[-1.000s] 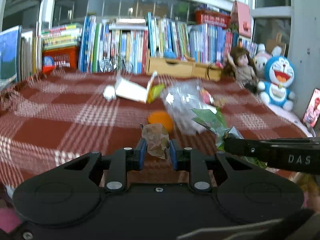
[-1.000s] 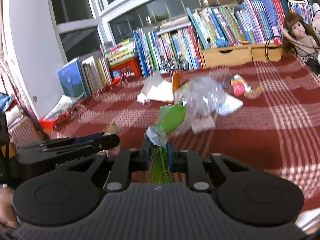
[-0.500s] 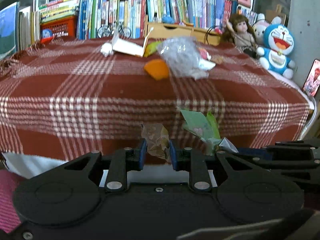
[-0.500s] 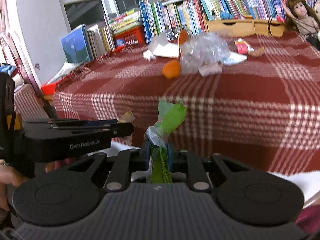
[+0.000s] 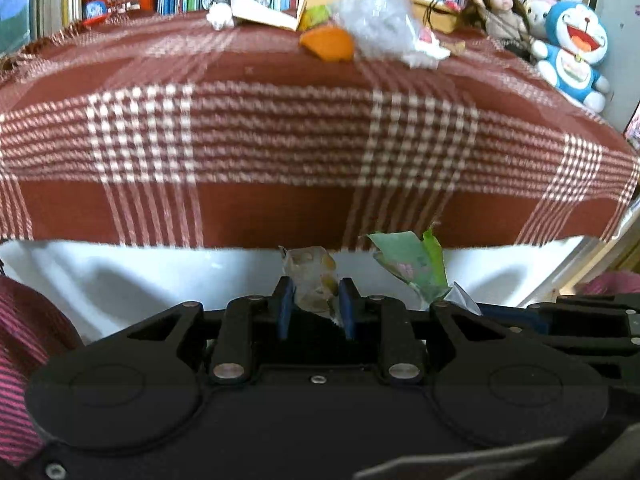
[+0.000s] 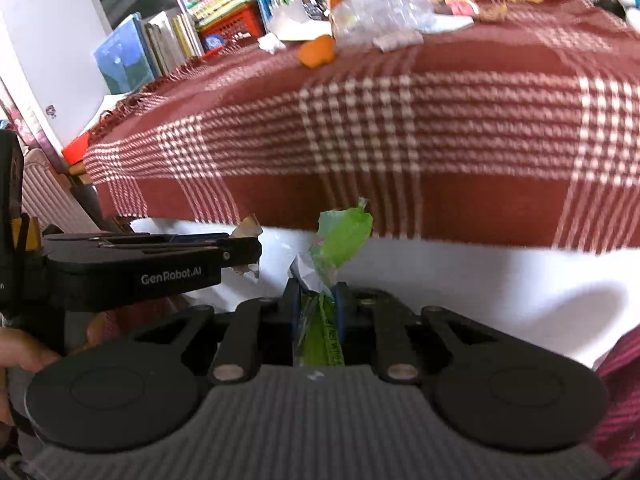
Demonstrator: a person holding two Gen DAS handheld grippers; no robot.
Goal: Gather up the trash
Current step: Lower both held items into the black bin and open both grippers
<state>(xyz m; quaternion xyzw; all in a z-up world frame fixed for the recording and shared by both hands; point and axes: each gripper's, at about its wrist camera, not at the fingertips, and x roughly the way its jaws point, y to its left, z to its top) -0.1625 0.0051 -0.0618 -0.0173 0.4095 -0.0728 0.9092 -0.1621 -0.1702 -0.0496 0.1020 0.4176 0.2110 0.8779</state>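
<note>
While clamped, left gripper [image 5: 314, 300] pinches clear wrapper [image 5: 310, 276], right gripper [image 6: 316, 300] green wrapper [image 6: 340, 236]

Bright daylight; motion blur; fisheye-bent edges.

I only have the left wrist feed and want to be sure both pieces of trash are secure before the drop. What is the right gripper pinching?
Observer: The right gripper is shut on a green wrapper, which sticks up from between its fingers.
Operator: Anything printed on the side of my left gripper?
Observer: Yes, the right wrist view shows the left gripper side-on, with white lettering on its black body.
Operator: Is a hand visible anywhere?
Observer: A hand shows at the left edge of the right wrist view, behind the left gripper.
</note>
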